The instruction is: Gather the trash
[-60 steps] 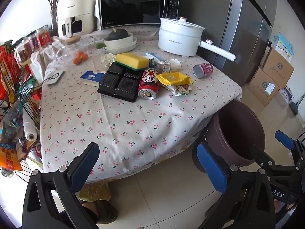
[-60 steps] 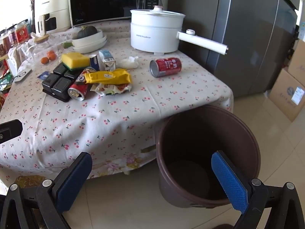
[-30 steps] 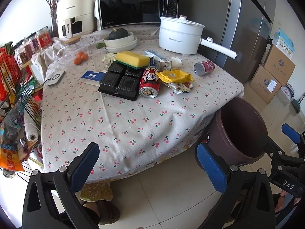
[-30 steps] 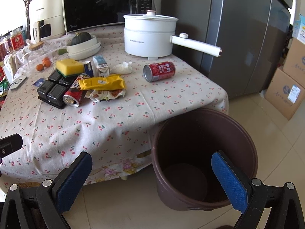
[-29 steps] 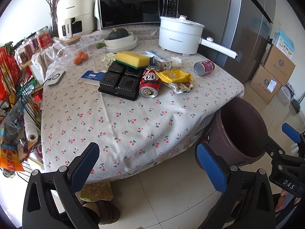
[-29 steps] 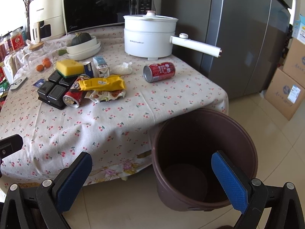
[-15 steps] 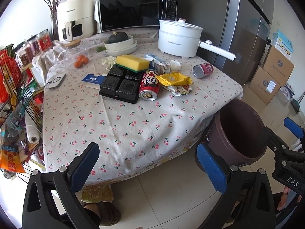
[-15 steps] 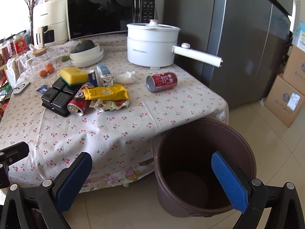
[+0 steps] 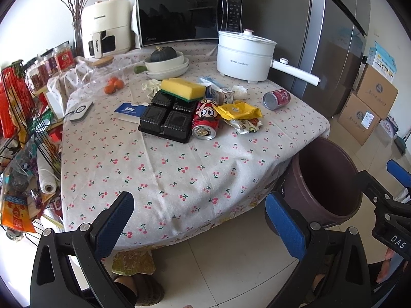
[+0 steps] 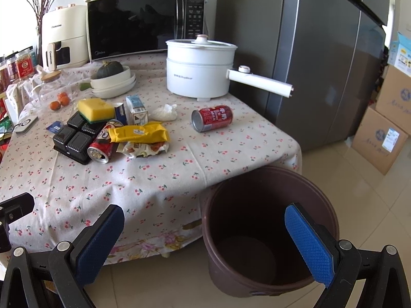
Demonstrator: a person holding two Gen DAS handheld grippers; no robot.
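- Left gripper (image 9: 199, 220): fingers spread wide, holding nothing, positioned low in front of the near edge of the surface (image 9: 179, 169), above the tiled floor
- Right gripper (image 10: 204, 238): fingers spread wide, holding nothing, positioned over the floor with the right finger pad (image 10: 309, 241) in front of the bin opening
- Brown bin (image 10: 267, 231): stands upright on the floor just beside the near right corner of the surface; the visible part of its interior shows a bare bottom
- Trash cluster, centre of the surface: black plastic tray (image 9: 167, 118) with four compartments; a yellow sponge (image 9: 183, 89) rests on its far edge
- Cartoon can (image 9: 206, 122): lies on its side, touching the right edge of the tray, open end toward the cameras
- Yellow wrapper (image 10: 138, 133): lies across the cartoon can and on top of a crumpled snack wrapper (image 10: 142, 150)
- Small milk carton (image 10: 137, 109): stands upright behind the yellow wrapper; a crumpled white tissue (image 10: 165, 113) lies just to its right
- Red can (image 10: 212, 118): lies on its side, apart from the cluster, toward the right edge of the surface, near the white pot (image 10: 200, 70)
- Rear of the surface: microwave (image 10: 143, 23), stacked bowls holding a dark squash (image 10: 110, 69)
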